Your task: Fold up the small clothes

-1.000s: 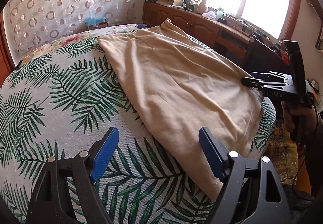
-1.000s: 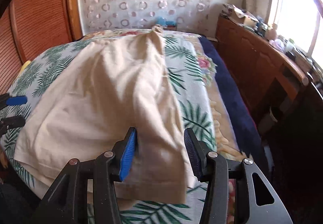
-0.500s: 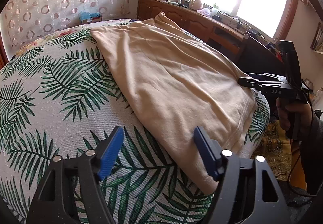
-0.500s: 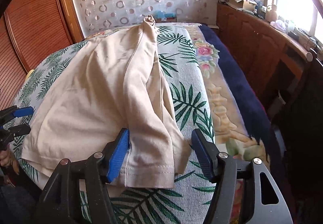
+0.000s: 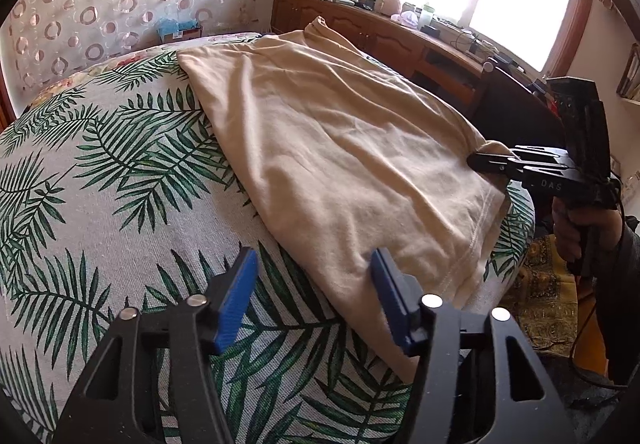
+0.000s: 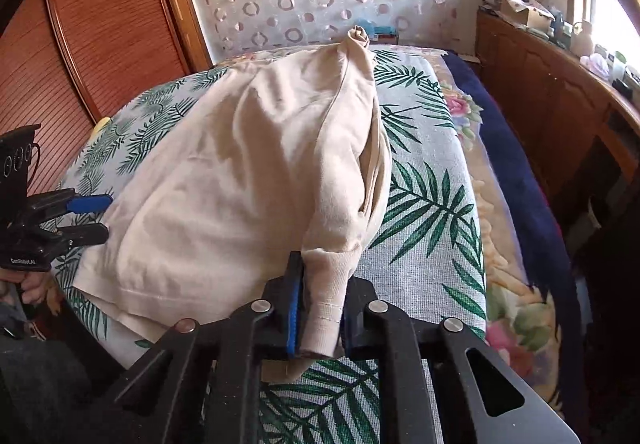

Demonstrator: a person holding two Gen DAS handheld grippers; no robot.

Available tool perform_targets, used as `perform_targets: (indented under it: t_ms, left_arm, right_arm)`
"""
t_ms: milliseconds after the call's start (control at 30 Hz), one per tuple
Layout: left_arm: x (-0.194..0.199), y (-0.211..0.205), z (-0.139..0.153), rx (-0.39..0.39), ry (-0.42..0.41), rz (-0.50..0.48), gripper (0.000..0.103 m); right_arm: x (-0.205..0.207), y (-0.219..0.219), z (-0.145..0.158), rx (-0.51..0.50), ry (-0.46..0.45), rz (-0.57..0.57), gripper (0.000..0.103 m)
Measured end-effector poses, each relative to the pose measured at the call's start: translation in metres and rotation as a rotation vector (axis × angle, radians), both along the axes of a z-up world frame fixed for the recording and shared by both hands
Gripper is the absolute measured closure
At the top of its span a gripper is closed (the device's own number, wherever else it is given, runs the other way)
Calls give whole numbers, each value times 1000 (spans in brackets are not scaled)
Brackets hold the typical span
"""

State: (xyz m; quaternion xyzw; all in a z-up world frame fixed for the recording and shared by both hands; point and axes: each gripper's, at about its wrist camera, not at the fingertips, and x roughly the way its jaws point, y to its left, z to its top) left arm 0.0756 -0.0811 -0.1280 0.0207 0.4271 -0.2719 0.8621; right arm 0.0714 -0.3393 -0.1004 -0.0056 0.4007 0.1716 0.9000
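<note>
Right gripper [image 6: 318,308]: jaws pressed together, pinching the hem corner of the beige shirt [image 6: 256,180] at 6 o'clock in its view. Left gripper [image 5: 314,300]: jaws spread, hovering over the other hem corner at 5 o'clock, not gripping. Shirt lies lengthwise on the leaf-print bedspread [image 5: 100,172], collar end far. Judgement: left should straddle one clean layer at the hem, close fully, then both lift evenly. Hem's underside and far sleeve hidden; layers pinched unclear.
</note>
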Motion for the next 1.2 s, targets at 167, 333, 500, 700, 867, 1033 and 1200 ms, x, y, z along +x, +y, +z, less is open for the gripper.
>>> perform_targets:
  t_ms: [167, 333, 500, 700, 867, 1033, 1200]
  left_arm:
    - [-3, -2, -1, -32, 26, -41, 72]
    - [-7, -2, 8, -81, 14, -75, 95]
    - [-3, 14, 48, -180, -79, -36, 96]
    - [50, 35, 86, -207, -163, 38, 96]
    - [110, 44, 94, -207, -174, 96, 96]
    - [165, 46, 86, -167, -140, 139, 96]
    - [211, 47, 63, -131, -78, 161, 96]
  right_arm:
    - [-3, -1, -2, 27, -14, -18, 90]
    - [-9, -1, 5, 88, -52, -12, 91]
    - [-12, -4, 31, 165, -130, 0, 92]
    - [20, 0, 73, 202, -232, 11, 92]
    - [82, 8, 87, 218, -238, -4, 92]
    - [155, 29, 86, 180, -208, -12, 92]
    - [204, 51, 78, 120, -161, -12, 88]
